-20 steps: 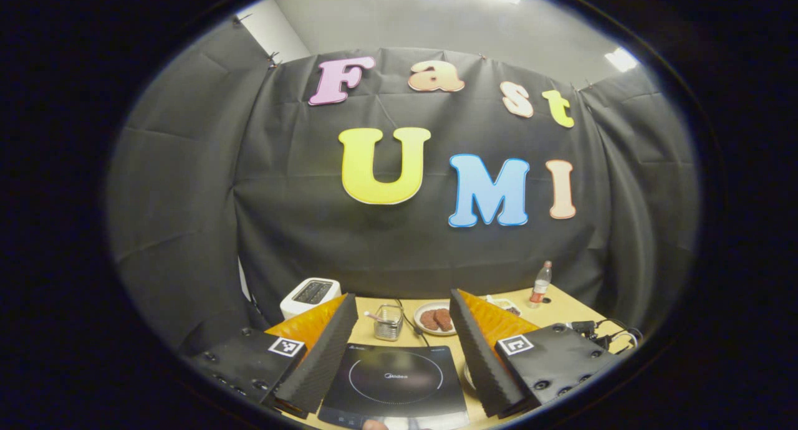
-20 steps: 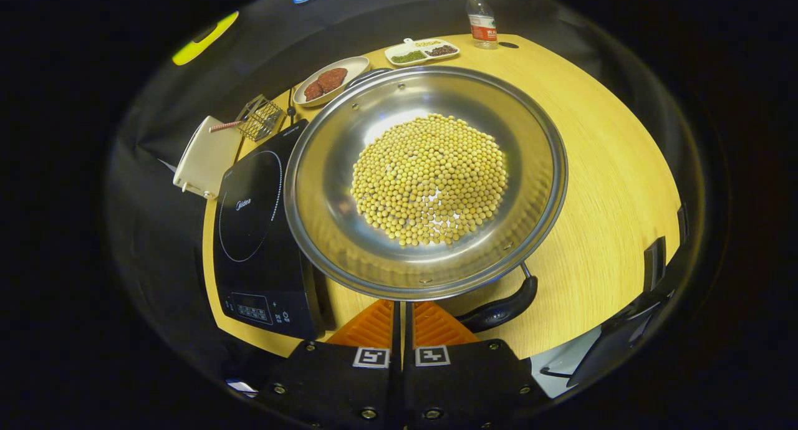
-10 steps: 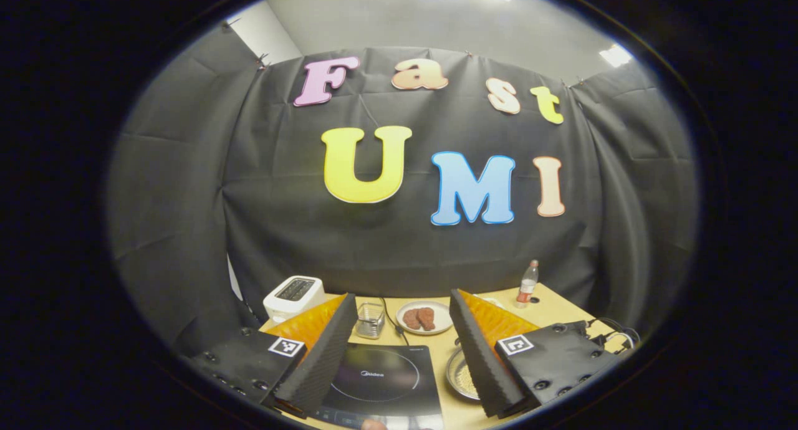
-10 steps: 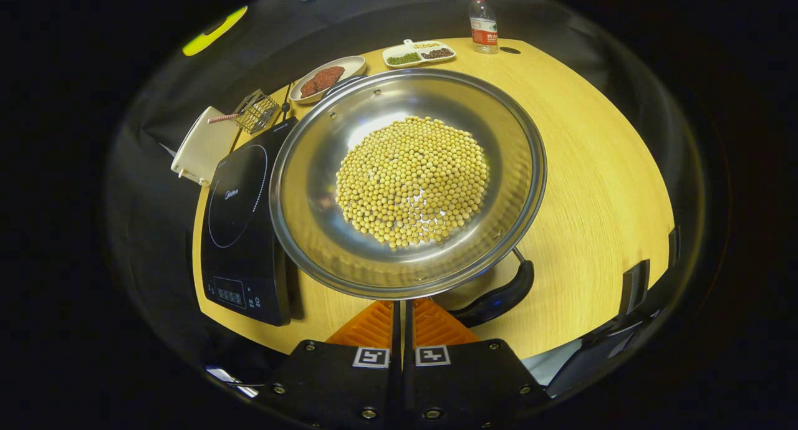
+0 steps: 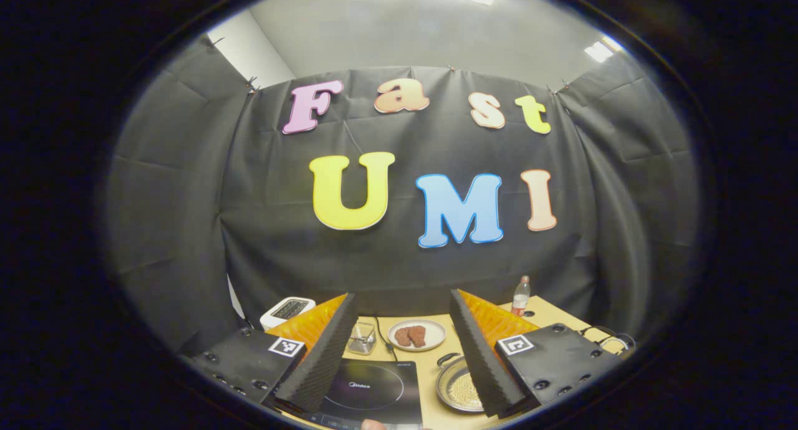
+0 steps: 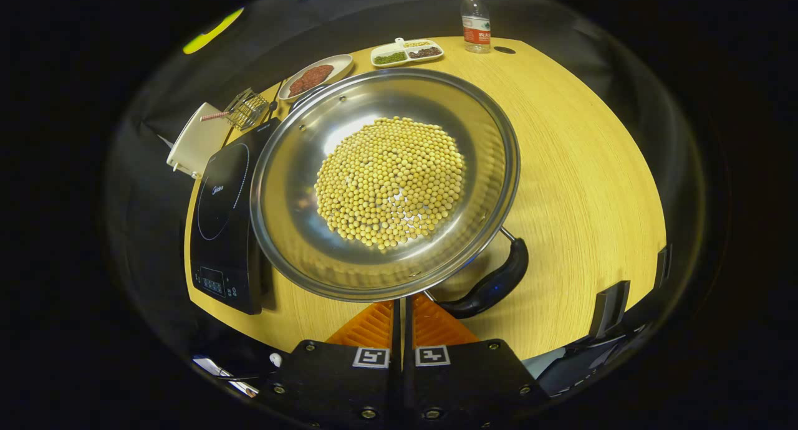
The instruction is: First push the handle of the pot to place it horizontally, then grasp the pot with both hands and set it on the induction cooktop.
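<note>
Right gripper view: the right gripper [image 6: 403, 315] has its two orange fingers pressed together with nothing between them, tips just under the near rim of the pot [image 6: 385, 181]. The pot is a wide steel pan carrying a heap of soybeans [image 6: 389, 182]. Its black handle [image 6: 489, 283] hangs off the near rim just to the side of the fingertips, its long axis slanting across the table [image 6: 592, 168] rather than lying level along the near edge. By my judgement the handle push is the step in hand, and this gripper is the nearer one for it: the handle lies right beside its tips, while the pot body sits straight ahead.

On the far side of the pot from the handle lies the cooktop [image 6: 225, 212], its edge close against the pot's rim, so the later carry is short. Beyond the handle the table is bare wood out to its curved edge, which leaves room to swing the handle.

In the left gripper view, the left gripper [image 5: 399, 349] is spread wide and holds nothing, raised well above the table. Between its fingers the cooktop [image 5: 374, 387] sits below, with the pot [image 5: 458, 387] beside it, partly behind one finger. Behind the pot stand a meat plate [image 5: 416, 334] and a bottle [image 5: 520, 295].
</note>
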Tool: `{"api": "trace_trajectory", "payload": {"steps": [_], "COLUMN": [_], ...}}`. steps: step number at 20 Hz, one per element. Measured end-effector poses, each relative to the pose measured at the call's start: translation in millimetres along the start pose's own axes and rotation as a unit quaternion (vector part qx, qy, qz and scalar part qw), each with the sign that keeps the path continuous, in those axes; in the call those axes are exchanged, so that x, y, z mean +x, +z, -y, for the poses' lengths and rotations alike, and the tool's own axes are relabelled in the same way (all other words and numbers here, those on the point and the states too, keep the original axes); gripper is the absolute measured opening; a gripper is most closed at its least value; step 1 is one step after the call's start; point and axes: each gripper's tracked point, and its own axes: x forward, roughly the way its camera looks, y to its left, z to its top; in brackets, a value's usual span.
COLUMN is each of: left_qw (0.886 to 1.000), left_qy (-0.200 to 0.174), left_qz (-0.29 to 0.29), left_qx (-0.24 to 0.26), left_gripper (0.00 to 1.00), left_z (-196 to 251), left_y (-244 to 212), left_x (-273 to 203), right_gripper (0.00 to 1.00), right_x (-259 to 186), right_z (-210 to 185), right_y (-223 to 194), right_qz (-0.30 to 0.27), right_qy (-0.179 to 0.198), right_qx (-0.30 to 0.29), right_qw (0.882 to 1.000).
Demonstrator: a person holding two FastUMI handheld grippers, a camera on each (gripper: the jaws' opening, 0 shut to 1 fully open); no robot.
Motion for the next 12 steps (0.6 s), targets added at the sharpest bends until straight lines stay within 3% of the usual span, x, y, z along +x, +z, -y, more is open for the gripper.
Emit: {"api": "trace_trajectory", "payload": {"steps": [12], "left_qw": [1.0], "left_qy": [0.018], "left_qz": [-0.001], "left_qx": [0.01], "left_gripper": [0.99], "left_z": [26.2], "left_y": [6.9], "left_x": [-2.9], "right_gripper": [0.01], "right_x": [0.2], "right_z": [49.3], "right_y": [20.8], "right_qz": [0.005], "right_qy": [-0.023], "right_qx": [-0.016], "right_qw": [1.0]}}
